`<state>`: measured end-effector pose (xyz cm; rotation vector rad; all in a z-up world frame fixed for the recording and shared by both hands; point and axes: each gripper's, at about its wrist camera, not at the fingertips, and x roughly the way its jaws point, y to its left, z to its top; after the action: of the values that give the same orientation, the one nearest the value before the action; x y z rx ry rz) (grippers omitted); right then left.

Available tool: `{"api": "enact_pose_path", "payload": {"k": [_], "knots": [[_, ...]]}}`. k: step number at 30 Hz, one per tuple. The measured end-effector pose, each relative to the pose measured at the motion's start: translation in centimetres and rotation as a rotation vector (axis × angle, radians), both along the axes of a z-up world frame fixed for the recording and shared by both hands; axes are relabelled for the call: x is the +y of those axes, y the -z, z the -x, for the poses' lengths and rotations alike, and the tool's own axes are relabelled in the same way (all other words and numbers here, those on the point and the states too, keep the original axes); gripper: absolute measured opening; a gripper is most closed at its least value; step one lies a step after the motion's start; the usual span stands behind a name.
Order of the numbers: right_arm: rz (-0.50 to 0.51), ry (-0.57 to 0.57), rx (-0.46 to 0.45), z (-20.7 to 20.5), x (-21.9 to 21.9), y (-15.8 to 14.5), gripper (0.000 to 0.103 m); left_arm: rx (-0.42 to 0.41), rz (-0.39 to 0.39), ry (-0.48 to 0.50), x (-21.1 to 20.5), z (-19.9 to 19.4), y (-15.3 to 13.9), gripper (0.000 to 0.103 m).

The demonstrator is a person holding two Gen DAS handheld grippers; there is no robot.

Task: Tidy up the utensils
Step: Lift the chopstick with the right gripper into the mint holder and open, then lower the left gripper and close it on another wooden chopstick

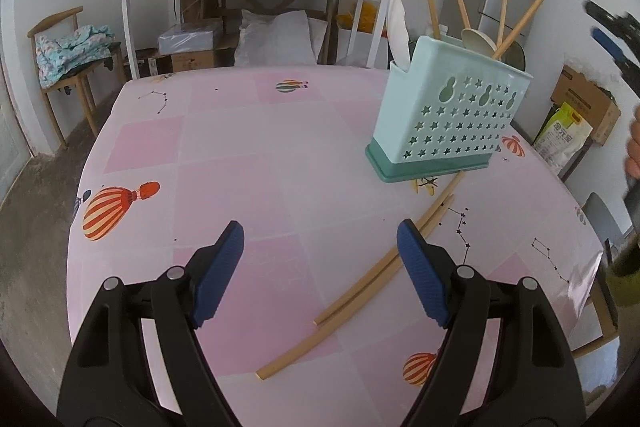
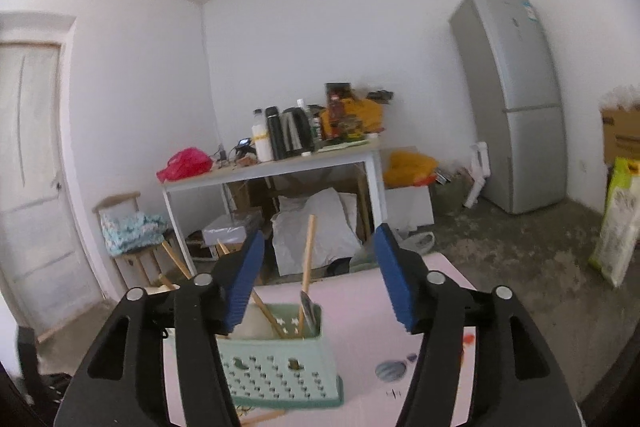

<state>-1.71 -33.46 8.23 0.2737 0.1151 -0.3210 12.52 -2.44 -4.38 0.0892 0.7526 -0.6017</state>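
While the right gripper (image 2: pixel 318 279) stood open over the holder (image 2: pixel 276 359), two chopsticks (image 1: pixel 372 267) at lower centre awaited the open left gripper (image 1: pixel 320 275)

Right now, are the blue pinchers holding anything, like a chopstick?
No, nothing is held. The left gripper is open above the chopsticks on the table. The right gripper is open over the holder, its pads touching nothing.

The left wrist view looks steeply down over the pink patterned surface (image 1: pixel 248 155). The right wrist view faces nearly level, close above the mint-green perforated plastic utensil holder (image 2: pixel 276 367), which both views share (image 1: pixel 448 123).
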Motion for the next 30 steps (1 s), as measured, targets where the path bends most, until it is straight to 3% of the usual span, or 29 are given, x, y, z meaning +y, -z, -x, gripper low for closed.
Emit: {"api": "enact_pose_path", "payload": {"k": [4, 9, 14, 17, 22, 26, 30], "knots": [[-0.134, 0.014, 0.027, 2.7, -0.7, 1.4, 0.059, -0.002, 0.004, -0.007, 0.3, 0.0, -0.1, 0.075], [-0.348, -0.029, 0.237, 2.1, 0.0, 7.1, 0.059, 0.023, -0.001, 0.010, 0.1, 0.0, 0.1, 0.075], [-0.533, -0.128, 0.492, -0.9, 2.4, 13.7, 0.059, 0.046, -0.030, 0.128, -1.9, 0.9, 0.5, 0.052], [-0.569, -0.163, 0.637, -2.9, 3.7, 16.5, 0.059, 0.009, -0.091, 0.233, -4.1, 2.1, 0.6, 0.045], [-0.588, -0.182, 0.668, -3.6, 4.1, 17.5, 0.059, -0.094, -0.293, 0.344, -7.7, 3.7, 2.1, 0.030], [-0.589, -0.186, 0.662, -3.4, 3.9, 17.5, 0.059, -0.068, -0.315, 0.381, -8.7, 3.7, 2.9, 0.022], [-0.601, -0.184, 0.659, -3.3, 3.7, 17.6, 0.059, -0.046, -0.318, 0.382, -9.1, 3.0, 3.5, 0.022]]}}
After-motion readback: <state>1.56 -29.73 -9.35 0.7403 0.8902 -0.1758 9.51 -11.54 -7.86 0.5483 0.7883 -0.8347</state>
